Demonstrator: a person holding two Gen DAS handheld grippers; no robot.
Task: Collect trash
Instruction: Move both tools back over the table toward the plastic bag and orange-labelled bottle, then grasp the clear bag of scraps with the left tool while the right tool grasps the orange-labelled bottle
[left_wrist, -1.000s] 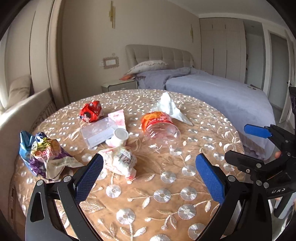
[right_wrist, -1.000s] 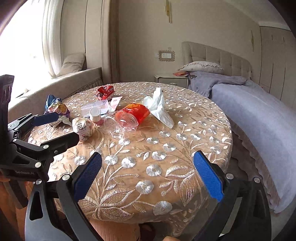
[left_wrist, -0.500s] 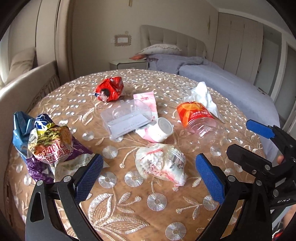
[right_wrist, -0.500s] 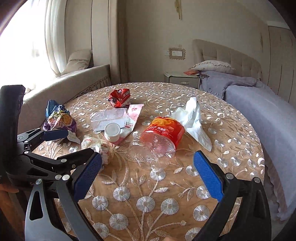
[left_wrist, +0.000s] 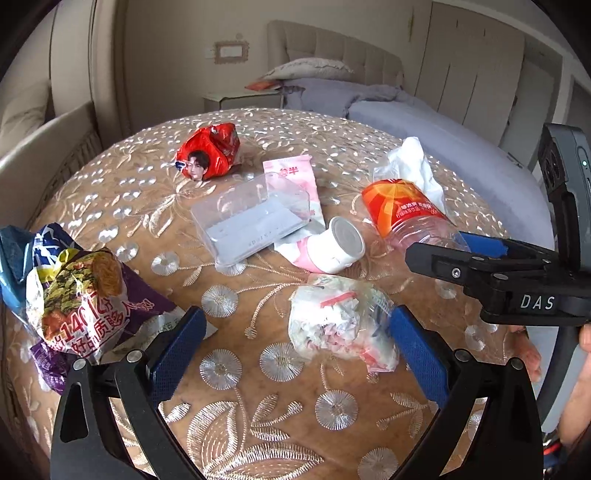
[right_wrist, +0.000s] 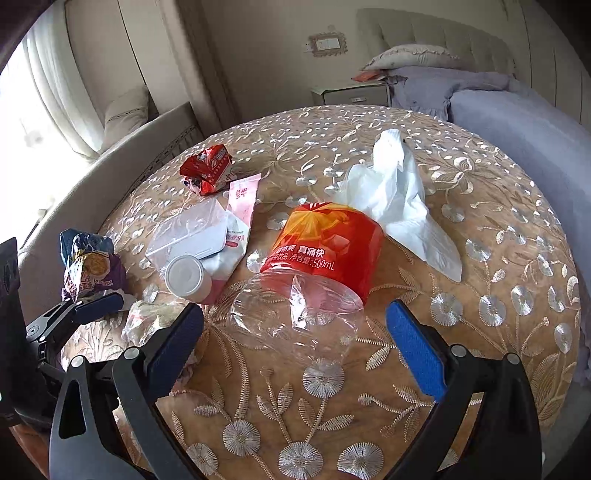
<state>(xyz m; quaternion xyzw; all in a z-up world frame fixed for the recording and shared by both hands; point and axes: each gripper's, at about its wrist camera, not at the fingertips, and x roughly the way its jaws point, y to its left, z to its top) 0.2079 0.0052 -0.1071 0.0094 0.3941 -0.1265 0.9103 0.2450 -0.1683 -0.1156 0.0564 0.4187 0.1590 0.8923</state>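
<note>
- Now both grippers over a round table (left_wrist: 258, 373) with a tan embroidered cloth, trash scattered across it.
- Left gripper (left_wrist: 295, 354) spread wide, grasping nothing; blue pads on either side of a crumpled plastic ball (left_wrist: 341, 326), the right pad just beside it, the left pad well apart.
- Right gripper (right_wrist: 295, 347) likewise released, flanking the clear near end of a plastic bottle (right_wrist: 314, 273) lying on its side, red label toward the far end; contact with the pads not clear.
- Same bottle (left_wrist: 406, 218) at the right in the left view, partly behind the right gripper's black fingers (left_wrist: 480, 269).
- White tissue (right_wrist: 399, 195) just beyond the bottle, touching its far end.
- Small white cup (left_wrist: 338, 245) on its side near the middle, resting on a pink wrapper (left_wrist: 299, 177).
- Clear plastic box (left_wrist: 251, 218) left of the cup, overlapping the pink wrapper.
- Red crumpled packet (left_wrist: 208, 153) at the far left of the pile, apart from the box.
- Noodle bag (left_wrist: 77, 299) in purple, yellow and blue at the table's near left edge, just beside the left gripper's left finger.
- Part of a hand (left_wrist: 576, 369) at the right edge of the left view, behind the right gripper.
- Bed (right_wrist: 517, 110) with lilac cover beyond the table on the right; bench with a cushion (right_wrist: 125, 110) on the left.
</note>
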